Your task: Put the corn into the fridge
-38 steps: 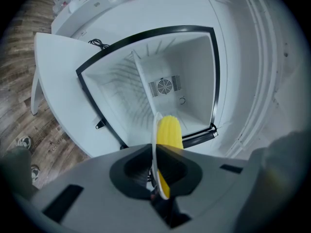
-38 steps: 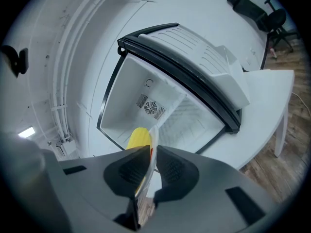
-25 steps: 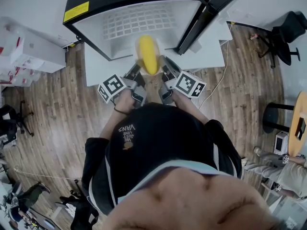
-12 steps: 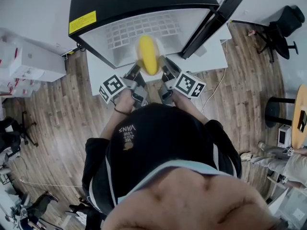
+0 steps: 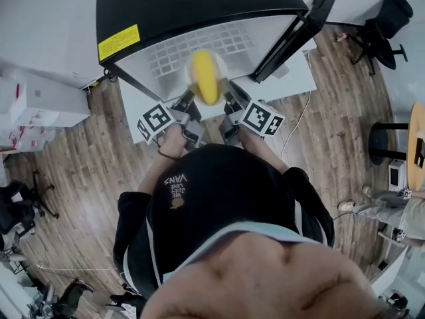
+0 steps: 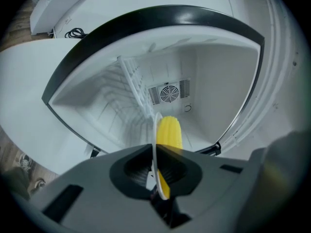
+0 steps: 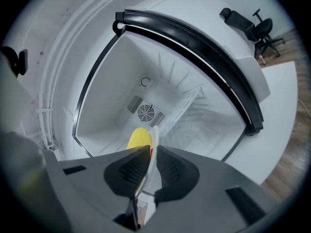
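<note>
Left tongs and right tongs each pinch an opposite rim of the white plate — the corn lies on it between them, just short of the open fridge. Advance both together and level, or it may roll.

Head view: set above the person, aimed steeply down over head and shoulders at the left hand-held gripper, the right hand-held gripper and the open fridge. Left gripper view: close along its jaws, facing into the fridge from the left. Right gripper view: likewise, from the right. Shared by all: fridge cavity, plate, corn.
</note>
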`<action>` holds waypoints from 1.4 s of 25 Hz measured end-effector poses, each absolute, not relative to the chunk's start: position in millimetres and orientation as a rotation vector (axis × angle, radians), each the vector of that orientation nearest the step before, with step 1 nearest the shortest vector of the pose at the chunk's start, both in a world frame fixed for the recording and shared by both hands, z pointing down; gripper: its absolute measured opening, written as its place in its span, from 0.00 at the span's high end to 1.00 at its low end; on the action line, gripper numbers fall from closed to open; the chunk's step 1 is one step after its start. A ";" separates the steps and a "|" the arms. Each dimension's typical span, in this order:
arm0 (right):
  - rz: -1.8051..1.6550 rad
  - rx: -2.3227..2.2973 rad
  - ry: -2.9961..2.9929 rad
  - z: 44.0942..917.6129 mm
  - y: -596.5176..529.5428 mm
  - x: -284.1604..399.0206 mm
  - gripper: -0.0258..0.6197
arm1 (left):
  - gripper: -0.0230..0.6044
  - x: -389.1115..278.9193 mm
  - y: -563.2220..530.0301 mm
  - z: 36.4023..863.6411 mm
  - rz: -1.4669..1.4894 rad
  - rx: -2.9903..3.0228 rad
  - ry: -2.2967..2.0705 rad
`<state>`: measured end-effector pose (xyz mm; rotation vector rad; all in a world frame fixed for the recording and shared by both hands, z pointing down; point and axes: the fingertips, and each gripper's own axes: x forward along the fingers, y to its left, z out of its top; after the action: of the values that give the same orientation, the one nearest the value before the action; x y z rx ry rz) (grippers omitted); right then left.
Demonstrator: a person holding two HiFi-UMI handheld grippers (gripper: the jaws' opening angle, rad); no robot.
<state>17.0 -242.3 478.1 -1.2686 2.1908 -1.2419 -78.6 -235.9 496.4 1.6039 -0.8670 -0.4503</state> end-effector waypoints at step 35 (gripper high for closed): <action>-1.330 -1.099 2.344 476.9 -303.0 18.4 0.90 | 0.92 -73.7 -276.3 497.1 -0.586 1.474 -0.989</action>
<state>18.4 -303.0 476.9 -1.0994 2.3444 -1.3302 -73.7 -276.3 497.1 1.4739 -0.9891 -0.5862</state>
